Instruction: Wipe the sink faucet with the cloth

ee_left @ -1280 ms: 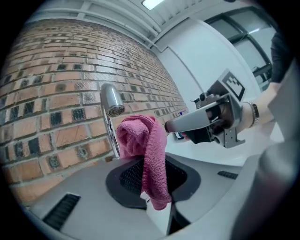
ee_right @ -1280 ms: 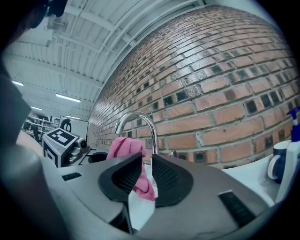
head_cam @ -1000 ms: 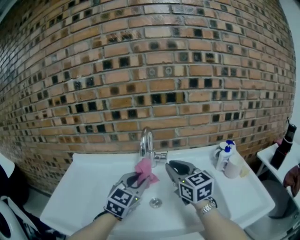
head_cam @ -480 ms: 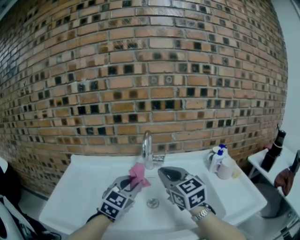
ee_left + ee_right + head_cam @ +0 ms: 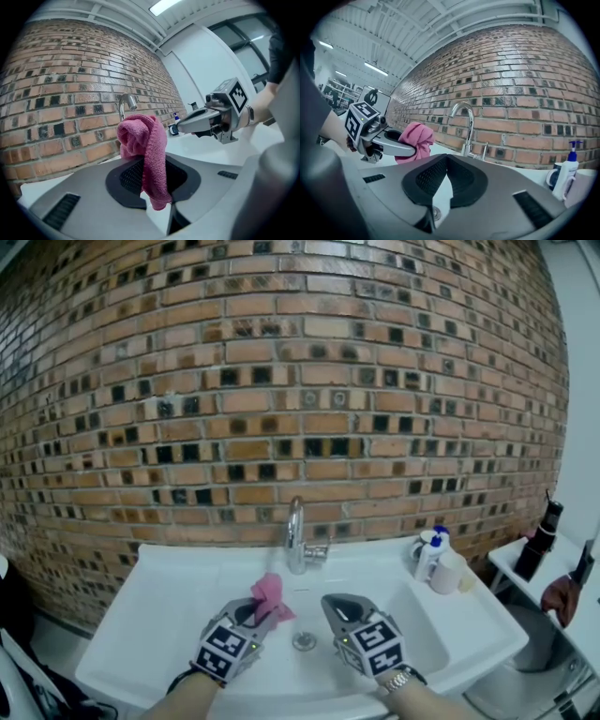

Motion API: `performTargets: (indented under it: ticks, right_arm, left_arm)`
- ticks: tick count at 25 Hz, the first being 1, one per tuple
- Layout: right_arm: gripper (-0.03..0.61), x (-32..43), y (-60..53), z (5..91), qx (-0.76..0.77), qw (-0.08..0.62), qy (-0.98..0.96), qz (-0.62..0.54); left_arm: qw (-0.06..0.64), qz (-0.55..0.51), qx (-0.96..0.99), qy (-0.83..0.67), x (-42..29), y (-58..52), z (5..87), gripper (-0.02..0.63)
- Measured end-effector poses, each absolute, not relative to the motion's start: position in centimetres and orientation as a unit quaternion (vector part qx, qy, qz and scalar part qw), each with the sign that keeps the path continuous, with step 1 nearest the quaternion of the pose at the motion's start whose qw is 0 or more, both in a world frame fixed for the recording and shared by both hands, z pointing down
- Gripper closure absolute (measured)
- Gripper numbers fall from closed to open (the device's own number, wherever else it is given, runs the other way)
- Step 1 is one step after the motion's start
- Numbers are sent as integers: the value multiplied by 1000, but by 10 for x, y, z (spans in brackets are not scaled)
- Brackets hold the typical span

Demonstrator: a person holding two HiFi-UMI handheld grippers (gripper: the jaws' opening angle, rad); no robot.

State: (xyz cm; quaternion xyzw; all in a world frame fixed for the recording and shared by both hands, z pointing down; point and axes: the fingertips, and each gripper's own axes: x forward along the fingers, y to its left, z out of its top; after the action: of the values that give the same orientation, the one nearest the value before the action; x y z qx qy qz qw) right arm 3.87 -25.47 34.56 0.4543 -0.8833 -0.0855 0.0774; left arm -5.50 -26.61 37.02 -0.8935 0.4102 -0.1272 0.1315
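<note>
Left tongs (image 5: 251, 615) gripping; right tongs (image 5: 336, 603) just closed, empty.

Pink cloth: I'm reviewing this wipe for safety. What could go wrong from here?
1. The left claw pinches the pink cloth by a narrow fold; rubbing the faucet could tug it free into the sink.
2. The cloth is bunched in a small wad, so the claw's hard tips might scrape the faucet instead.

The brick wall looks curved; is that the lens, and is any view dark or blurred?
Head view: the brick wall bulges from wide-angle distortion; light is even, detail slightly soft. Left gripper view: black rounded corners, the cloth sharp. Right gripper view: the same dark round border, the faucet clear.
</note>
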Motion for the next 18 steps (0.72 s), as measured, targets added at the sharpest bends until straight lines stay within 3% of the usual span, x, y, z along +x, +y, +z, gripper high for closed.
performTargets:
  ticks: [18]
  right_arm:
    - [566,42,-256,360,455,88,-883,-65]
  left_arm:
    - [109,-131,-894,414,-61,-268,376,545]
